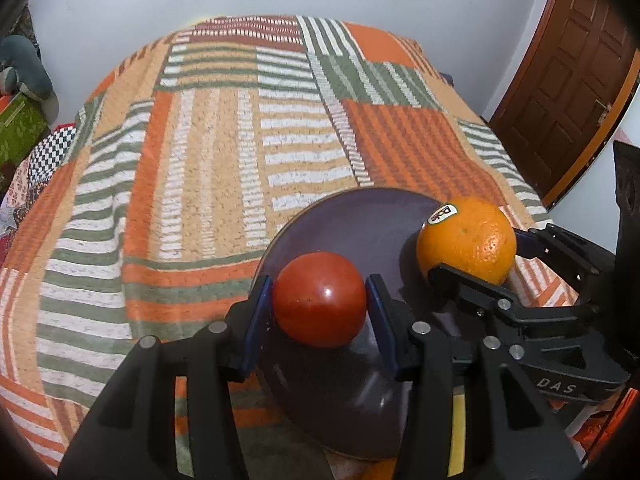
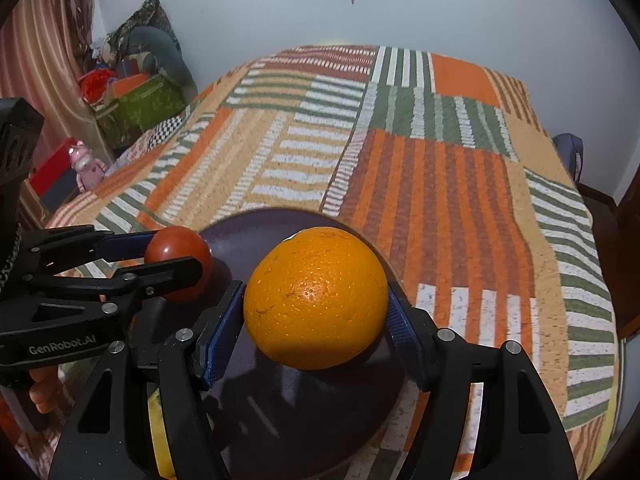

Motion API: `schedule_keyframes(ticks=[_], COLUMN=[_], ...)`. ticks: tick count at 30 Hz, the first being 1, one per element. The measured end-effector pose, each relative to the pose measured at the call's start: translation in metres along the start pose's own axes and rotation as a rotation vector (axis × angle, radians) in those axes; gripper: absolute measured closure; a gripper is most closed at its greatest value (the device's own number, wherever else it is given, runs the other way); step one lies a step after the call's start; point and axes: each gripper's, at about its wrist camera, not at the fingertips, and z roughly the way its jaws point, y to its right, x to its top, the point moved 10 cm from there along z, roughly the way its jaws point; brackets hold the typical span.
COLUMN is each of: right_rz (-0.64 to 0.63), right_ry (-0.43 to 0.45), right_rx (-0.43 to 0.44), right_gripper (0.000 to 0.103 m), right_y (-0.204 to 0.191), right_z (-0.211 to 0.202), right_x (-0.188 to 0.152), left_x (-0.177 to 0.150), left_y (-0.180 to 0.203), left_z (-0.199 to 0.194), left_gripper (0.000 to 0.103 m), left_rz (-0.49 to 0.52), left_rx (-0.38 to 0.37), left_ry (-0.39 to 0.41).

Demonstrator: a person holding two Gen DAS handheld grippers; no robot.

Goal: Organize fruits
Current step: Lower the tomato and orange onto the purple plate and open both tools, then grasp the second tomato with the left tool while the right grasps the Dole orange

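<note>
My left gripper [image 1: 319, 300] is shut on a red tomato [image 1: 319, 298] and holds it over the near left part of a dark purple plate [image 1: 352, 216]. My right gripper [image 2: 316, 304] is shut on a large orange [image 2: 316, 298] with a sticker and holds it over the same plate [image 2: 256, 220]. In the left wrist view the orange [image 1: 466, 240] and the right gripper [image 1: 472, 250] sit at the right. In the right wrist view the tomato [image 2: 178, 254] and the left gripper [image 2: 176, 258] sit at the left. A yellow fruit [image 2: 158, 440] peeks out below the plate's near edge.
The plate rests on a bed with a striped orange, green and white blanket [image 1: 224, 152]. A white wall stands behind. A brown wooden door [image 1: 568, 76] is at the right. A green box and clutter [image 2: 132, 100] sit left of the bed.
</note>
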Motion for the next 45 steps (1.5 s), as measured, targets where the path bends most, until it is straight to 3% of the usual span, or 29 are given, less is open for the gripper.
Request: schedule_keyframes(ticks=[9,14,19,27,38,45], right_rz=[-0.026,-0.02,-0.023,-0.064,-0.073,-0.048], right_ry=[-0.023,-0.03,0.013,0.095,0.187,0.147], right_rx=[0.0,-0.005,-0.03,-0.061,-0.058,-0.028], right_gripper=[0.037,0.034,0.024,0.022,0.017,0.016], right_y=[0.001,0.002,0.003,-0.009,-0.029,-0.038], right_z=[0.008,0.006,-0.014,-0.065,-0.13,-0.13], right_x=[-0.002,-0.004,0.004,0.008,-0.008,-0.039], left_x=[0.001,0.003,0.003,-0.007,-0.049,-0.091], left_y=[0.004,0.002,0.004,0.007,0.004,0.009], left_z=[0.004,0.0,-0.021,-0.082,-0.149,-0.152], left_gripper=[0.055,0.048,0.047,0.042,0.038,0.038], left_rz=[0.046,0.036,0.035,0.066,0.051,0.064], left_rx=[0.029,0.038,0.037,0.061,0.06,0.05], left_ry=[0.006,0.006,0.028,0.094,0.129,0.076])
